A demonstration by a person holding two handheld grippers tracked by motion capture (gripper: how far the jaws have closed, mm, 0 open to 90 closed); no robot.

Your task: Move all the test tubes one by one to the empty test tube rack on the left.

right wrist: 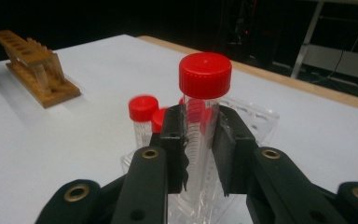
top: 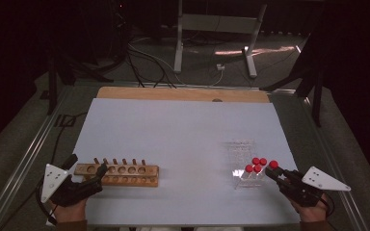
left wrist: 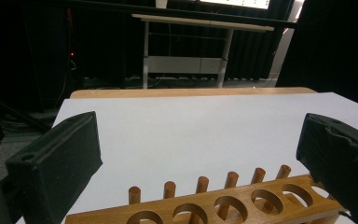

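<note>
The right tool (right wrist: 200,140) is clamped on a clear plastic tube with a red screw cap (right wrist: 204,77); its two black jaws press on the tube's graduated wall just below the cap, and the tube stands upright between them. In the high view the right tool (top: 273,171) sits at the near right of the white desk (top: 183,130), with the held tube's cap (top: 273,164) just to the right of a clear plastic rack (top: 243,159). Four more red-capped tubes (top: 256,165) stand together in the near part of that rack; its far part looks empty of caps, though the clear plastic is hard to read from above. In the right gripper view two of these capped tubes (right wrist: 143,109) show just behind and left of the jaws, slightly blurred, and whether the held tube's foot is free of the rack I cannot tell.

The left tool (top: 99,173) rests at the near left of the desk with its jaws spread wide and nothing between the pads. It sits at the left end of a long wooden rack with a row of round holes and upright pegs (top: 118,174). In the left gripper view that wooden rack (left wrist: 223,205) lies low between the open jaws, its holes empty, and neither pad presses on it.
</note>
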